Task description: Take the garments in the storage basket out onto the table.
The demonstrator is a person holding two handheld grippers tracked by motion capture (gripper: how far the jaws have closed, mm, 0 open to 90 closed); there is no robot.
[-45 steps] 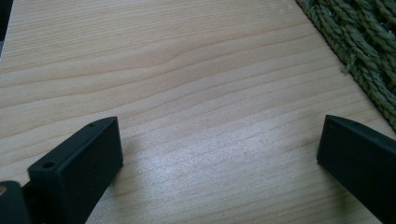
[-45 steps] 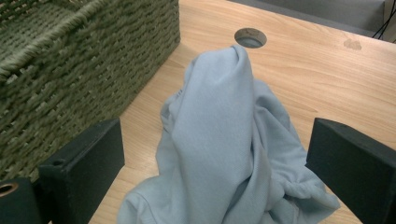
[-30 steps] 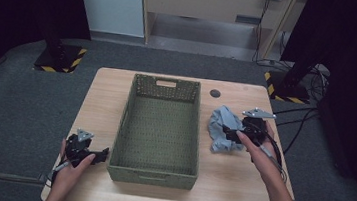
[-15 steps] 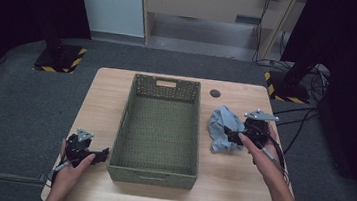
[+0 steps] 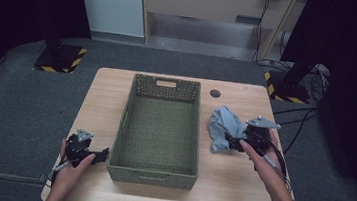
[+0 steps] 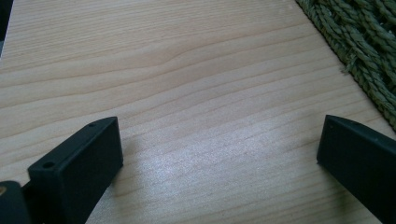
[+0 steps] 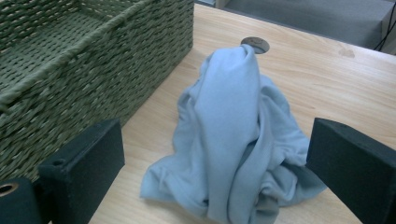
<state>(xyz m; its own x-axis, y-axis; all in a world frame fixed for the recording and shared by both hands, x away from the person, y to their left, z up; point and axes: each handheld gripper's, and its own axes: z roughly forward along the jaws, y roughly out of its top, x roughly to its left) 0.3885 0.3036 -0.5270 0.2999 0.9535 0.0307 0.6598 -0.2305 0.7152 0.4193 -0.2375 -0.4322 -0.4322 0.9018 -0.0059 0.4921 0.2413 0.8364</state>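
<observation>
The right gripper [image 7: 215, 172] has its jaws spread wide, one on each side of the crumpled light blue cloth [image 7: 233, 140], and they do not press it yet; this looks like the position just before a pinch, low and level with the heap so that the jaws can close on the thick middle fold. In the high view this right gripper [image 5: 236, 143] sits at the cloth's [image 5: 224, 128] side nearest the right edge of the table [image 5: 236, 197], and the cloth lies just beside the right wall of the green woven basket [image 5: 154, 171], near a small dark round hole [image 5: 215, 93] toward the far edge. I judge the cloth is meant for the basket, which is open and has nothing in it. The lift must clear the basket's rim, and there is free room above. The left gripper [image 5: 91, 154], also spread, rests on bare wood near the front left corner, close to the basket's corner and out of the way.
</observation>
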